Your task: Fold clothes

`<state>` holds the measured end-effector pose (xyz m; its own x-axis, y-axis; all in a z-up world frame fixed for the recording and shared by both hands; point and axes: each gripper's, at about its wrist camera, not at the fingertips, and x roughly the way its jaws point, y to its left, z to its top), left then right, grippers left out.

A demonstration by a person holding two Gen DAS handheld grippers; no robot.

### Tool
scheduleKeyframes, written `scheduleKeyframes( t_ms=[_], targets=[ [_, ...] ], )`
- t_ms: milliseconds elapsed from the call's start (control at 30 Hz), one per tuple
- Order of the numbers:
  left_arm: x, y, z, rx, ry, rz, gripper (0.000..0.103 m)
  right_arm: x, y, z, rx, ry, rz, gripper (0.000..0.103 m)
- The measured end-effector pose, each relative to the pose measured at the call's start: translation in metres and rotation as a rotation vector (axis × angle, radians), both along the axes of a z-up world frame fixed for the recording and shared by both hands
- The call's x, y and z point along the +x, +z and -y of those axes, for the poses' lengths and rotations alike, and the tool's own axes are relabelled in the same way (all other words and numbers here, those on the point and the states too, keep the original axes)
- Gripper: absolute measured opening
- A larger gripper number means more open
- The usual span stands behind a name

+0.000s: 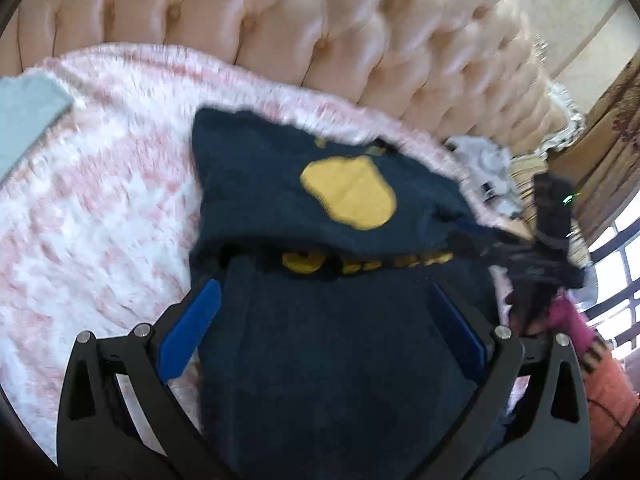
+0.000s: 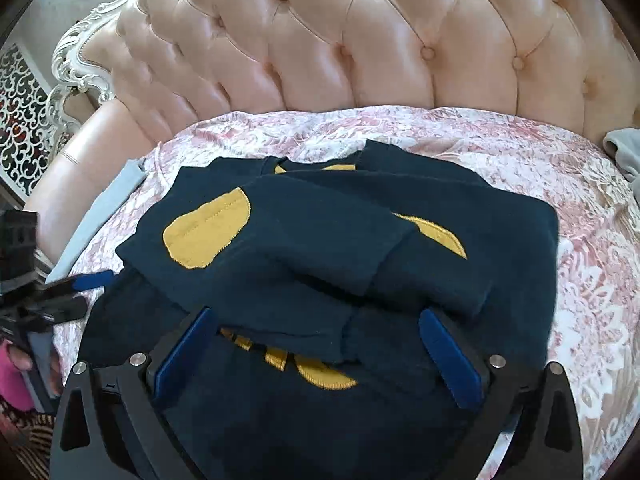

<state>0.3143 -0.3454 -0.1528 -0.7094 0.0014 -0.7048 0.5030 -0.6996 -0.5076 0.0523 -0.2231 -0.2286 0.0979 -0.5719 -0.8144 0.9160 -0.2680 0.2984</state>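
In the left wrist view, the left hand-held gripper (image 1: 324,300) is seen spread wide, its blue fingers (image 1: 192,328) flanking a navy sweater with yellow patches (image 1: 280,184) that is laid on a pink-and-white patterned bed cover (image 1: 100,200). In the right wrist view, the right hand-held gripper (image 2: 320,344) is likewise seen spread wide over the folded sweater (image 2: 320,240), before a tufted peach headboard (image 2: 360,40).

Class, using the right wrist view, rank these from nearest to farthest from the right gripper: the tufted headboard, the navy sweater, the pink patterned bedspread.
1. Navy sweater, directly between the right gripper's fingers.
2. Pink patterned bedspread, around and beyond the sweater.
3. Tufted headboard, behind the bed.
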Motion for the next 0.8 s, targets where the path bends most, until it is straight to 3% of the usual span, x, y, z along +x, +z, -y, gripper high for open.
scheduleKeyframes(
  t_ms=[133,267,333,433,500,600,733,800],
  targets=[
    [-0.033,0.023,0.028,0.010,-0.032,-0.066,0.103,0.002,0.000,-0.002,0.008,0.007,-0.028,0.103],
    [-0.080,-0.020,0.056,0.195,-0.091,-0.019,0.103,0.005,0.000,-0.003,0.017,0.013,-0.055,0.103],
    [-0.081,-0.045,0.061,0.148,-0.032,0.072,0.102,0.006,0.000,-0.004,0.021,0.017,-0.069,0.103],
    [-0.061,-0.051,0.065,0.162,0.024,-0.032,0.101,0.007,0.001,-0.005,0.025,0.022,-0.081,0.103],
    [-0.058,-0.048,0.063,0.139,0.035,-0.023,0.100,0.001,0.001,-0.005,0.016,0.030,-0.050,0.103],
    [-0.056,-0.035,0.054,0.027,0.072,0.052,0.103,-0.007,0.010,-0.012,0.010,0.032,-0.036,0.103],
    [-0.049,-0.011,0.029,-0.183,0.028,0.128,0.103,-0.012,0.036,-0.045,0.010,-0.027,-0.176,0.103],
    [-0.045,-0.007,0.013,-0.228,-0.006,0.135,0.103,-0.007,0.035,-0.060,-0.026,-0.015,-0.111,0.103]
  ],
)
